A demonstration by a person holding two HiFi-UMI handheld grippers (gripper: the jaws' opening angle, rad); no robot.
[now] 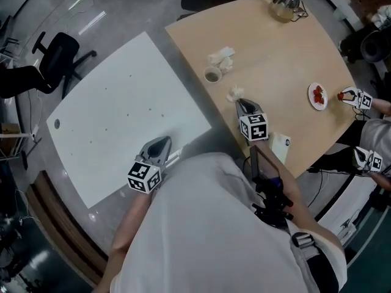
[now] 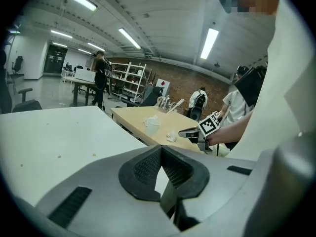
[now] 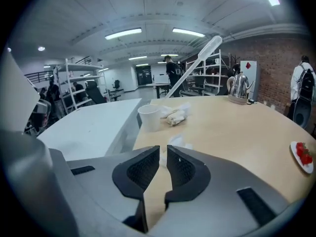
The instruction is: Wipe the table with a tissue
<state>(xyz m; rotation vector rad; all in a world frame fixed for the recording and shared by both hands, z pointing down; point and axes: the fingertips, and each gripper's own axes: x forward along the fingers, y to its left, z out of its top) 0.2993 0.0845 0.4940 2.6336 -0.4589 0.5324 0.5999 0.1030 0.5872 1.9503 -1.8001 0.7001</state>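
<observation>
Tan wood table [image 1: 275,47] is lying under the right gripper [image 3: 163,149]. Its jaws are standing pressed almost together, with only a thin slit between the pads and nothing pinched.

The tissue [image 3: 180,142], a small crumpled white scrap, is lying on the wood just beyond the jaw tips, slightly to their right. It is not being gripped; I cannot tell whether the tips are touching it.

Farther ahead of those jaws, slightly left, a white cup [image 3: 149,117] is standing upright near the table's edge. A wad [image 3: 175,116] of crumpled paper is lying just beside it, on its right. Well beyond, ahead and right of the jaws, a metal kettle [image 3: 239,89] is sitting at the far end of the wood. Far off to the jaws' right, a plate [image 3: 294,156] is carrying red fruit.

The left gripper [image 2: 160,149] is hanging at the near edge of the white table [image 2: 59,137]. Its jaw tips are meeting and the pads are closing on nothing. The white top is stretching ahead and left of these jaws. Ahead and right of them, across the gap between the tables, the right gripper is showing with the tissue just off its tips. The cup and wad are standing a little beyond that.
</observation>
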